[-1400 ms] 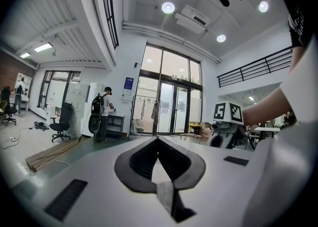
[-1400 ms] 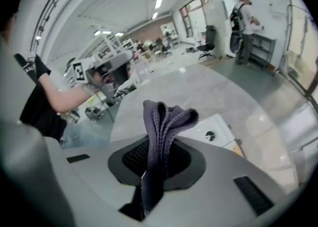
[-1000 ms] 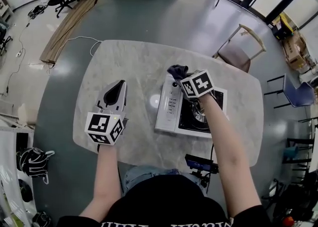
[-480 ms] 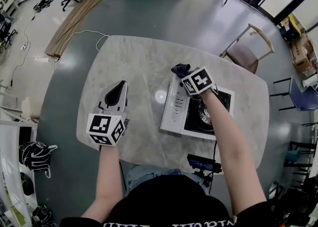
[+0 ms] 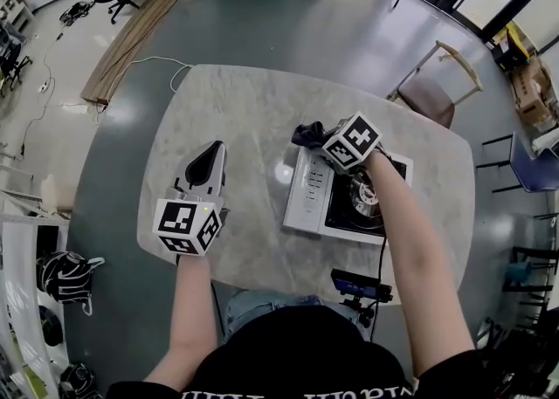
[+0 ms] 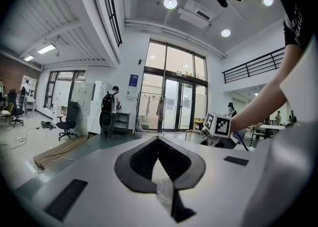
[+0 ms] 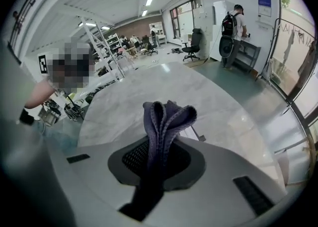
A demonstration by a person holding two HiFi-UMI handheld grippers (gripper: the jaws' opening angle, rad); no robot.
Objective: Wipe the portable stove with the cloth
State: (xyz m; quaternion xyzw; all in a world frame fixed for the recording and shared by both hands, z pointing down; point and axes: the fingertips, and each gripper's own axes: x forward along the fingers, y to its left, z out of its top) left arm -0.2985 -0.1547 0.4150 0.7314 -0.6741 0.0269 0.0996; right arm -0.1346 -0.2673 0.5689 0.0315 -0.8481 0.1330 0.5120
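now the right gripper [image 5: 321,139], clenched on the cloth [image 5: 307,134], has swung left off the portable stove [image 5: 306,205]'s far corner, so wiping continues, while the left gripper [image 5: 210,153] rests closed and empty.

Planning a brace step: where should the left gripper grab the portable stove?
Likely the left rim of the portable stove, by the control strip, from the left: low flat box, that edge faces the left gripper, and the right gripper holds the cloth at the far-left corner.

Bright, even daylight comes from tall glass doors [image 6: 169,97] and round ceiling lights [image 6: 170,3]. A glare spot sits near the middle of the table [image 5: 253,109]. Both gripper views bulge fisheye, black at the corners; the left claw [image 6: 158,140] looks soft.
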